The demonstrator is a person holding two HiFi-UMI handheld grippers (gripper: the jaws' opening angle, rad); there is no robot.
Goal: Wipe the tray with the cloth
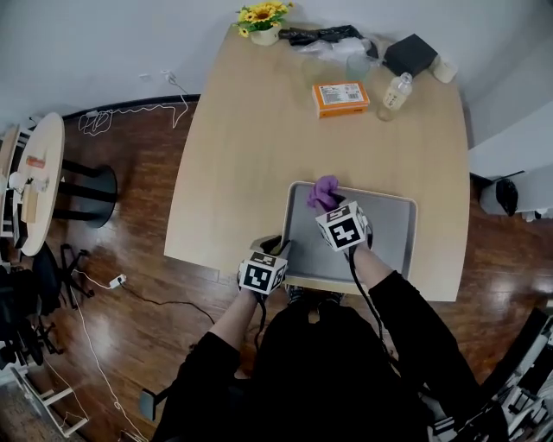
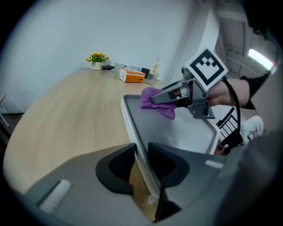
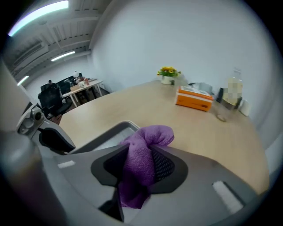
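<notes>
**Cloth at the corner.** A purple cloth (image 3: 140, 165) sits bunched between the jaws of the right gripper (image 1: 327, 205). The jaws pinch it tight, with one fold spilling past their tips and a tail hanging below them. Beneath those tips lies the grey tray (image 1: 390, 237), met at its far-left corner. The tray rests at the near edge of a pale wooden table (image 1: 251, 147). The left gripper (image 1: 276, 249) clamps the tray's near-left rim, the thin wall standing edge-on between its pressed jaws.

The wipe appears to be at its start in that corner, with most of the tray floor to the right of the jaws not yet covered. To do it well, the loose fold of the cloth, not the hard jaw tips, should meet the floor. Light pressure and overlapping passes toward the right wall and into each corner would suit. The left gripper needs a firm hold, since the tray lies close to the table's edge and could slide.

Whether the cloth actually touches the tray floor cannot be told, because the gripper's own body and marker cube cover the contact. No dirt shows on the tray. The person's arms hide part of its near rim. Well beyond both sets of jaws stand an orange box (image 1: 340, 97), a clear bottle (image 1: 395, 92) and a pot of yellow flowers (image 1: 263, 22), and the print on them is too small to read.
</notes>
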